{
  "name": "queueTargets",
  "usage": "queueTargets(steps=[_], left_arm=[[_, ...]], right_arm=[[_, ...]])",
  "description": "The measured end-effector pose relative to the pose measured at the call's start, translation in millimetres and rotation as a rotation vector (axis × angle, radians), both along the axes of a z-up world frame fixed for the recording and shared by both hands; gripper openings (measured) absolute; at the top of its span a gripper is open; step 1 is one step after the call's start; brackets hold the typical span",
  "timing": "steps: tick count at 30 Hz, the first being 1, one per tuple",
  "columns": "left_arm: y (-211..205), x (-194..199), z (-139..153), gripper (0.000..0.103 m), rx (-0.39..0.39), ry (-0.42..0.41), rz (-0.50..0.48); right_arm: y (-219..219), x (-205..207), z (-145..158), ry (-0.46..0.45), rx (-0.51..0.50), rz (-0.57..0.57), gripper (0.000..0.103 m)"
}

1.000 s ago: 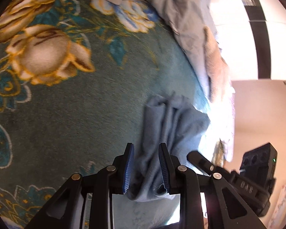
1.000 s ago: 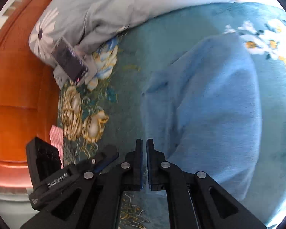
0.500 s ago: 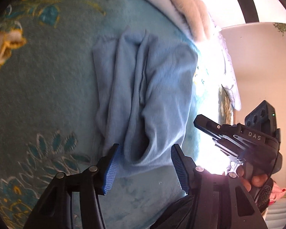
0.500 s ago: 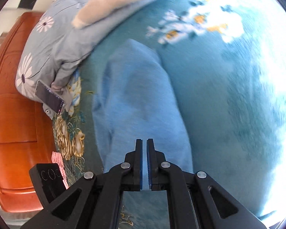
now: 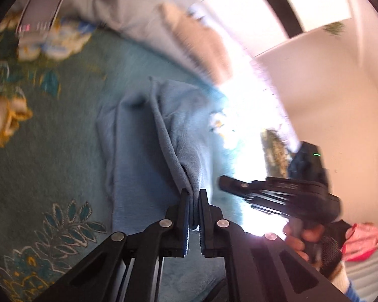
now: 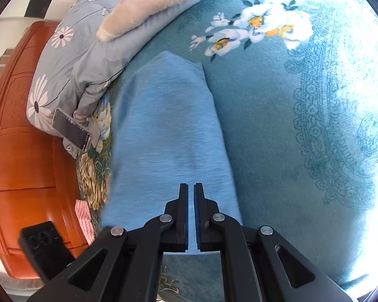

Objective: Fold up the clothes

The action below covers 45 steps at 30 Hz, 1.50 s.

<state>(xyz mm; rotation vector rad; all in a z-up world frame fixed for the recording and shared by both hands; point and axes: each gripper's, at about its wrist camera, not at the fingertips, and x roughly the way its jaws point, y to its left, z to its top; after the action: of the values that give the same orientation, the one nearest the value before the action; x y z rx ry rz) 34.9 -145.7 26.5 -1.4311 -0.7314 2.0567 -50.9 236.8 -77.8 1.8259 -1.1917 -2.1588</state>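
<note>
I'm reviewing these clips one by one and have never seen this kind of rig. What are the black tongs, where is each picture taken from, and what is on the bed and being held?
There is no robot here. A person holds a black two-finger gripper in each hand, and a fisheye camera on each one looks forward along its fingers, so each picture is that gripper's own view.

In the left view, the left gripper has just closed its jaws and now pinches a raised fold of the light blue garment. The right gripper, in the person's hand, shows at the right of that picture.

In the right view, the right gripper is shut over the same garment; whether it pinches cloth I cannot tell.

The garment lies on a teal flowered bedspread. Beside it are a grey daisy-print quilt, a beige fleecy blanket and a phone.
</note>
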Motion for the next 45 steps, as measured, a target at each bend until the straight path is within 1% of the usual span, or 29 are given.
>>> queueTargets(steps=[2, 4, 5, 8, 10, 14, 15, 16, 17, 21, 22, 26, 28, 30, 31, 32, 33, 34, 37, 39, 42, 45], left_arm=[[-10, 7, -10, 0.006, -0.057, -0.01, 0.014], [-18, 9, -37, 0.006, -0.11, -0.084, 0.035], [-23, 9, -50, 0.006, -0.122, -0.12, 0.054], [-35, 7, -78, 0.007, -0.114, -0.206, 0.106], [-36, 4, -80, 0.007, -0.109, -0.216, 0.115], [-28, -2, -82, 0.008, -0.176, -0.202, 0.077], [-28, -4, -84, 0.008, -0.175, -0.21, 0.079], [-29, -5, -86, 0.011, -0.169, -0.221, 0.082], [-31, -7, -89, 0.011, -0.16, -0.233, 0.085], [-41, -11, -89, 0.013, -0.081, -0.284, 0.075], [-45, -12, -86, 0.017, -0.062, -0.291, 0.072], [-64, -16, -69, 0.025, 0.009, -0.265, 0.085], [-73, -20, -60, 0.037, 0.032, -0.243, 0.096], [-79, -27, -53, 0.043, 0.042, -0.227, 0.111], [-81, -31, -49, 0.047, 0.043, -0.221, 0.12], [-81, -36, -47, 0.049, 0.043, -0.219, 0.127], [-80, -41, -45, 0.052, 0.043, -0.218, 0.132], [-79, -46, -43, 0.052, 0.044, -0.217, 0.133], [-67, -61, -37, 0.053, 0.043, -0.211, 0.117], [-57, -69, -33, 0.053, 0.037, -0.205, 0.095], [-39, -74, -31, 0.053, 0.027, -0.195, 0.064], [-22, -82, -28, 0.054, 0.001, -0.19, 0.045]], right_arm=[[0, 2, -2, -0.004, 0.0, 0.001, 0.004], [0, 4, -6, -0.015, -0.002, -0.003, 0.004], [-1, 5, -10, -0.027, -0.007, -0.005, 0.004], [-7, 7, -20, -0.059, -0.013, 0.003, 0.004], [-11, 9, -25, -0.082, -0.009, 0.02, 0.006], [-9, 12, -32, -0.121, -0.006, 0.017, 0.034], [-9, 12, -33, -0.128, -0.008, 0.02, 0.037], [-12, 12, -35, -0.137, -0.005, 0.037, 0.045], [-15, 12, -38, -0.145, -0.001, 0.055, 0.046], [-28, 4, -48, -0.178, 0.022, 0.161, 0.046], [-30, 2, -52, -0.186, 0.022, 0.176, 0.046], [-32, -3, -61, -0.199, 0.007, 0.198, 0.046], [-32, -4, -61, -0.192, -0.008, 0.2, 0.046], [-33, -5, -60, -0.179, -0.026, 0.2, 0.036], [-33, -6, -59, -0.173, -0.034, 0.201, 0.028], [-33, -7, -58, -0.167, -0.04, 0.203, 0.019], [-33, -8, -56, -0.163, -0.044, 0.208, 0.016], [-32, -9, -55, -0.161, -0.058, 0.21, 0.015], [-18, -13, -49, -0.163, -0.105, 0.222, 0.013], [-2, -21, -37, -0.144, -0.067, 0.25, 0.012], [23, -42, -15, -0.125, 0.049, 0.303, 0.012], [41, -65, 4, -0.119, 0.164, 0.372, 0.012]])
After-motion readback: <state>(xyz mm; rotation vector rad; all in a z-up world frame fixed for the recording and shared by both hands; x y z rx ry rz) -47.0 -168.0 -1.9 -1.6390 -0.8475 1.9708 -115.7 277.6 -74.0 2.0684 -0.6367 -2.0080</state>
